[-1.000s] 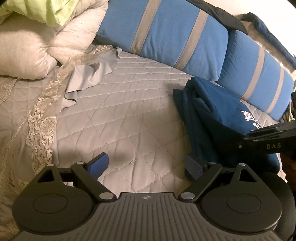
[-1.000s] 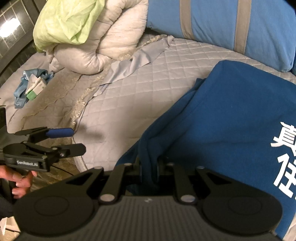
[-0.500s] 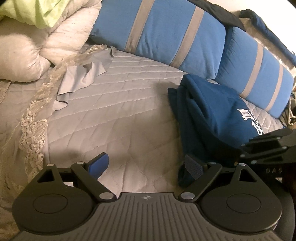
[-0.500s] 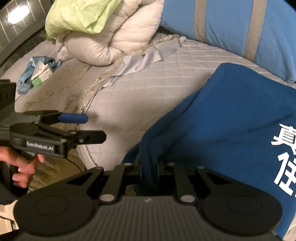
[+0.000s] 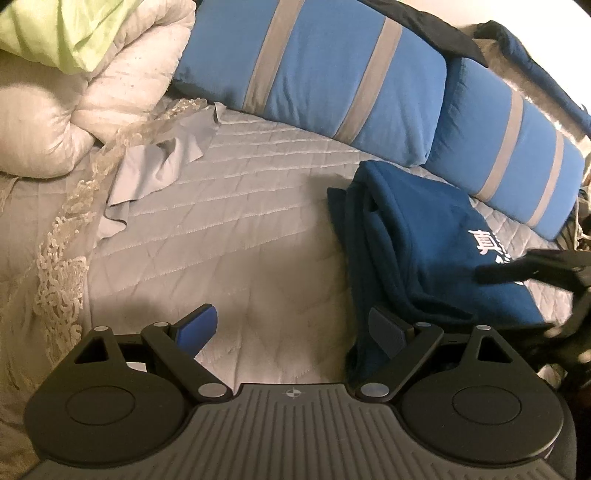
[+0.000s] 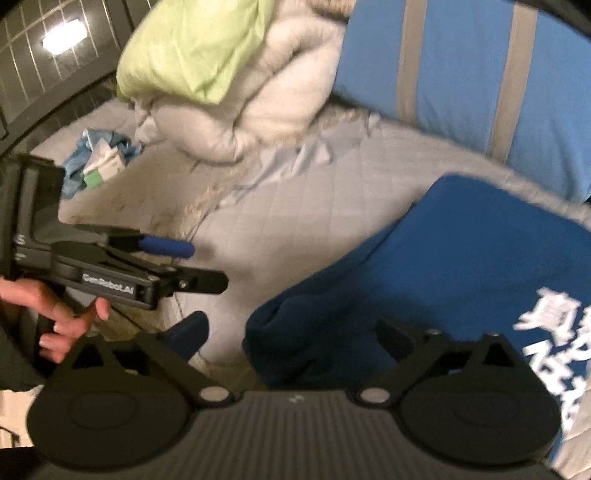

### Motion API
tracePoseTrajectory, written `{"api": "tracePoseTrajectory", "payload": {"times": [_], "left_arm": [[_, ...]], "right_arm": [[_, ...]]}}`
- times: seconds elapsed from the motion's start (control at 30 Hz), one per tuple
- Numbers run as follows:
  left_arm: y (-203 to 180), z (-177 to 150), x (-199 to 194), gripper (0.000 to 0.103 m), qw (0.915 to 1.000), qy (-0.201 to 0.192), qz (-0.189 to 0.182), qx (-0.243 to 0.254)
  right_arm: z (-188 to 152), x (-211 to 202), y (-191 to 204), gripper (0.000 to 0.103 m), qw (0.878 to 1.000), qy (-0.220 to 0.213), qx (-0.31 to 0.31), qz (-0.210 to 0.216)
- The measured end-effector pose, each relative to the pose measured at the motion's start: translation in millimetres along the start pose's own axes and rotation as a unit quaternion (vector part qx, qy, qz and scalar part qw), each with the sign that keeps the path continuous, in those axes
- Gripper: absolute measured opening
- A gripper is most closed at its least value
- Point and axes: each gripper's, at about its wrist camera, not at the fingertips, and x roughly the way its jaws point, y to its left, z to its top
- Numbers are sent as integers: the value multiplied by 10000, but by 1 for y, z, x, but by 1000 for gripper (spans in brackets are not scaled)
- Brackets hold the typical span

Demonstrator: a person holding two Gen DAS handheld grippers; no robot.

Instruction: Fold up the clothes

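Observation:
A folded dark blue garment (image 5: 424,251) with white characters lies on the grey quilted bedspread (image 5: 240,240), in front of the pillows. My right gripper (image 6: 291,330) hovers over its near folded edge (image 6: 314,332). Its jaws are opening wide, with the fold lying between them and the pads off the cloth. One of its fingers (image 5: 517,267) shows blurred at the right of the left wrist view. My left gripper (image 5: 291,325) stands open over bare quilt, its right finger close to the garment's left edge. It also appears as the left gripper (image 6: 192,264) held by a hand (image 6: 62,325).
Two blue pillows with grey stripes (image 5: 314,66) line the back. A white duvet (image 5: 44,122) topped by a lime green cloth (image 5: 48,29) is bunched at the left. A light grey cloth (image 5: 159,170) lies beside lace trim. A small blue and white heap (image 6: 99,162) sits far left.
My right gripper has gone from shut on the garment's edge to wide open and has drawn back and up a little. The fold has dropped onto the bed. The left gripper stays open.

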Motion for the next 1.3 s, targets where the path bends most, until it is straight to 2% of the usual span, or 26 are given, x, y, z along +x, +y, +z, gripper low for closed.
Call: {"api": "tracePoseTrajectory", "payload": {"times": [0.2, 0.3, 0.47, 0.6, 0.77, 0.9, 1.03, 1.17, 1.3], "left_arm": [[-10, 7, 6, 91, 9999, -9, -112, 120], [-22, 9, 11, 91, 9994, 22, -221, 275], [-44, 13, 24, 91, 9979, 105, -290, 568], [-62, 17, 41, 91, 9961, 202, -222, 828], [-78, 28, 72, 91, 9933, 602, -171, 974], [-84, 31, 102, 91, 9884, 1113, -93, 1029], [-77, 33, 124, 92, 9865, 1433, -153, 782], [-54, 35, 143, 95, 9790, 1952, -577, 123], [-37, 38, 147, 94, 9716, 2155, -978, -66]], "right_arm": [[-1, -37, -29, 103, 9974, -482, 184, -493], [-9, -47, -55, 103, 9940, -564, 410, -840], [-26, -57, -106, 103, 9800, -746, 1133, -1456], [-43, -61, -135, 103, 9646, -1013, 1385, -2004], [-59, -63, -162, 103, 9497, -1306, 1938, -2084], [-72, -64, -173, 103, 9449, -1403, 2074, -2106], [-75, -65, -179, 103, 9409, -1472, 2244, -2064], [-76, -65, -183, 103, 9393, -1468, 2355, -2019], [-77, -66, -187, 103, 9365, -1504, 2498, -1951]]}}
